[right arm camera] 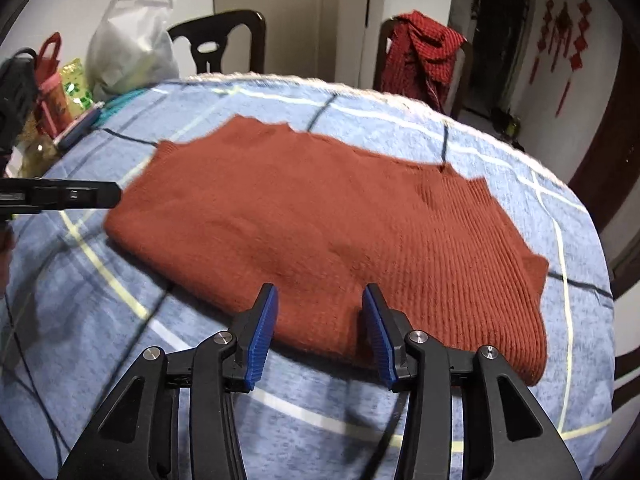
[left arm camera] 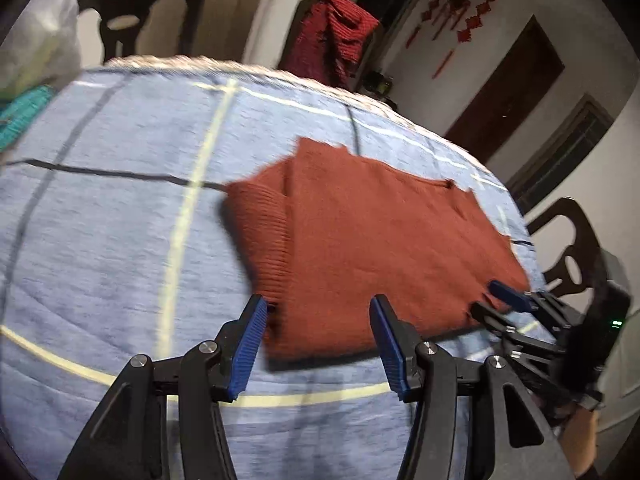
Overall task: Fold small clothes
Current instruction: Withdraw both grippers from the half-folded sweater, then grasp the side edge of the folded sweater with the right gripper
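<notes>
A rust-red knitted sweater (left arm camera: 372,232) lies folded flat on the round table under a blue checked cloth (left arm camera: 120,216). My left gripper (left arm camera: 319,302) hovers over the sweater's near left edge. Its blue pads (left arm camera: 252,344) stand apart and press on nothing. In the right wrist view the sweater (right arm camera: 320,220) spreads wide, and my right gripper (right arm camera: 320,290) is open above its near edge. The right gripper (left arm camera: 508,300) also shows in the left wrist view at the sweater's near right corner. A black finger (right arm camera: 80,196) of the left gripper reaches in from the left.
Dark chairs (right arm camera: 224,40) stand behind the table, one draped with a red scarf (right arm camera: 424,52). A white plastic bag (right arm camera: 128,48), a red bag (right arm camera: 52,80) and a teal cloth (left arm camera: 20,116) crowd the table's far left. Another chair (left arm camera: 572,248) is at the right.
</notes>
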Available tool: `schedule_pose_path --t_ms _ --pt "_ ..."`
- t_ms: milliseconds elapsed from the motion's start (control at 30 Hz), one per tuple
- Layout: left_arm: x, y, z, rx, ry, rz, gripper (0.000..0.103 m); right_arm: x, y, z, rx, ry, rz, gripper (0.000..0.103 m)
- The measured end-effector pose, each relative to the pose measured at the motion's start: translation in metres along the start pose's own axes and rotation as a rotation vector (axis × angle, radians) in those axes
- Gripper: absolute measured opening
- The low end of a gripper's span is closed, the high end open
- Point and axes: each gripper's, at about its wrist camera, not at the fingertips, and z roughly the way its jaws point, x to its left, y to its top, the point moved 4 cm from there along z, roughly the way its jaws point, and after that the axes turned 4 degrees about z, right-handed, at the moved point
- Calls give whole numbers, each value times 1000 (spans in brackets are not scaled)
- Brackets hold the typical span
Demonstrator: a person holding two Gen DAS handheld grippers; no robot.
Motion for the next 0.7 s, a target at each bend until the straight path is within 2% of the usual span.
schedule_pose_path --t_ms 300,467,600,700 --pt "35 9 -17 -20 -9 -61 60 66 15 -9 -66 127 -141 50" --pt "44 12 -16 1 -55 -66 63 102 16 0 -58 194 -189 50" --pt "53 16 -12 26 -97 -74 66 128 14 10 -47 206 -239 51" --pt "59 19 -10 31 -92 -81 66 145 10 17 -31 218 -275 55"
